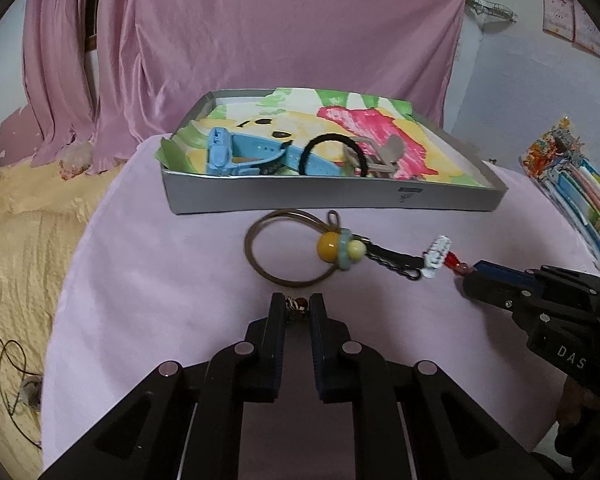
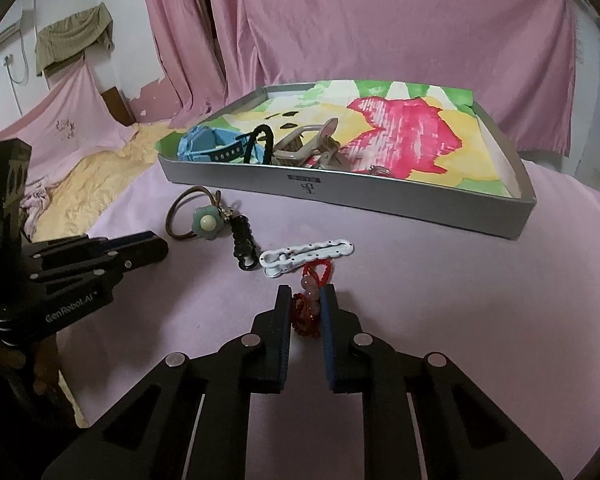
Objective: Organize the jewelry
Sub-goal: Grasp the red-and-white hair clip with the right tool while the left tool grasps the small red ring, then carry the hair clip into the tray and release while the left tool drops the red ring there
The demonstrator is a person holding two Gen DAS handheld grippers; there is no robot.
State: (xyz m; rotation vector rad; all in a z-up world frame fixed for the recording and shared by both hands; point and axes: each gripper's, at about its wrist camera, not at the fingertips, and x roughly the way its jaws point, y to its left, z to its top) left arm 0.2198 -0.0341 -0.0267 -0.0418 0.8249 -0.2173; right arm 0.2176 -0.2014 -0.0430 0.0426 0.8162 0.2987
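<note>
A grey tray lined with bright paper holds a blue watch, a black hair tie and a beige claw clip. On the pink cloth in front lie a brown hair tie with a yellow bead and flower, a black chain and a white hair clip. My left gripper is closed on a small beaded piece. My right gripper is closed on a red beaded ornament.
The round table wears a pink cloth. A yellow bedspread lies to the left, and pink curtains hang behind. Colourful packets sit at the right table edge.
</note>
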